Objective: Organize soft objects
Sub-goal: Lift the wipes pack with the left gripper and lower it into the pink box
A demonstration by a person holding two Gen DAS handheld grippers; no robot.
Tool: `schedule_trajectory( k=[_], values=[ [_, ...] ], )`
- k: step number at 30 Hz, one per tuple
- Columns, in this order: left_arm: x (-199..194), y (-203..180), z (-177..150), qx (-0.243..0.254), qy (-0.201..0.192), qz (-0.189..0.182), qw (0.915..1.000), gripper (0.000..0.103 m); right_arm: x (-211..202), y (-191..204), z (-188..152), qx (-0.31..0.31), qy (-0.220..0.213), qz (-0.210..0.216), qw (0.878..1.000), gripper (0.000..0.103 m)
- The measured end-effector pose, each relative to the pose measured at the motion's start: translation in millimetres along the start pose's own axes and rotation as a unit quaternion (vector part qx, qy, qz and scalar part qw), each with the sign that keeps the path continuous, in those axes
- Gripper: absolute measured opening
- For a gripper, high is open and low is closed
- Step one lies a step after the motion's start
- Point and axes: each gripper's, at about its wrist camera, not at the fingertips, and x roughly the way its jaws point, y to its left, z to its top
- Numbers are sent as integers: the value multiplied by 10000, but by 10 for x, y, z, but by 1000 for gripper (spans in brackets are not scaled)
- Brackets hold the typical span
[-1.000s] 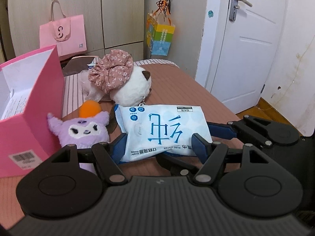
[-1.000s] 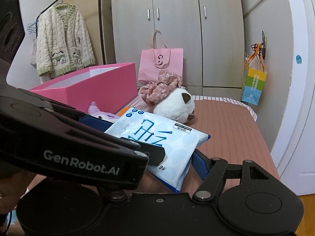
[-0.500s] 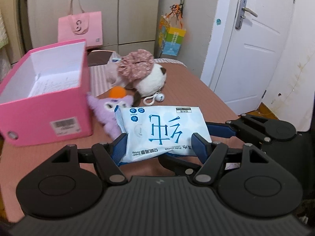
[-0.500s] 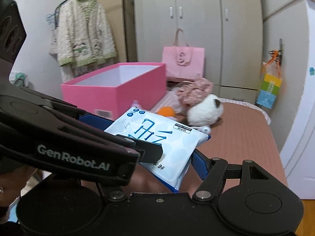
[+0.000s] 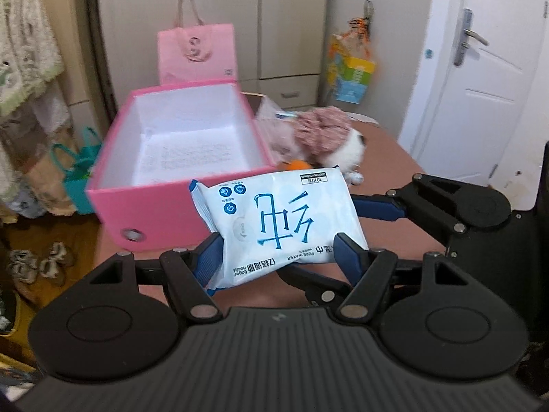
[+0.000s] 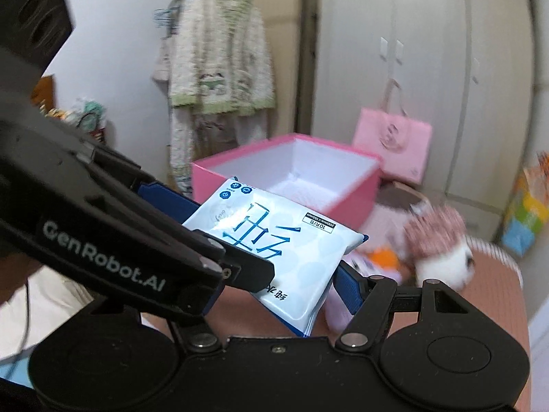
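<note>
A: Wet-wipe pack (image 5: 279,221), where does it sit?

B: It is off the table, clamped between the blue pads of the left gripper (image 5: 278,257), one pad on each long edge. From the right wrist view the same pack (image 6: 274,237) shows tilted, its near corner low.

A: And the right gripper (image 6: 308,292)?

B: Its right blue finger (image 6: 348,290) lies against the pack's edge. Its other finger is hidden behind the left tool's black body, so I cannot tell whether it is pressing the pack or merely beside it.

A: What lies beyond the pack?

B: A pink box (image 5: 178,185) with its top open and a white lining, standing on the reddish-brown table (image 5: 387,158). The pack's far edge overlaps the box's near wall in the left view; in the right view the pack hangs in front of the box (image 6: 288,171), near its rim and not inside.

A: The other soft things?

B: A white plush toy with a floral cap (image 5: 329,137) lies on the table to the right of the box, blurred. Just beside it sits something orange (image 5: 298,164), and the right view shows a pale purple plush (image 6: 343,309) partly behind the finger.

A: Background?

B: A pink paper bag (image 5: 197,51) stands behind the box, and a knitted cardigan (image 6: 219,65) hangs on a rail.
</note>
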Motion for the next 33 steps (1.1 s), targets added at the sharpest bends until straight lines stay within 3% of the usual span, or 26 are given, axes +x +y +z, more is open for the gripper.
schedule_trajectory(
  k=[5, 17, 33],
  values=[
    [-8, 303, 211, -37, -145, 122, 9998, 69, 277, 40, 310, 13, -16, 228, 9997, 74],
    [574, 843, 857, -67, -351, -270, 9990, 69, 981, -346, 869, -4, 143, -102, 9998, 74],
    [1630, 1382, 1344, -760, 44, -502, 9958, 69, 2080, -782, 1195, -204, 1002, -71, 9947, 74]
  ],
)
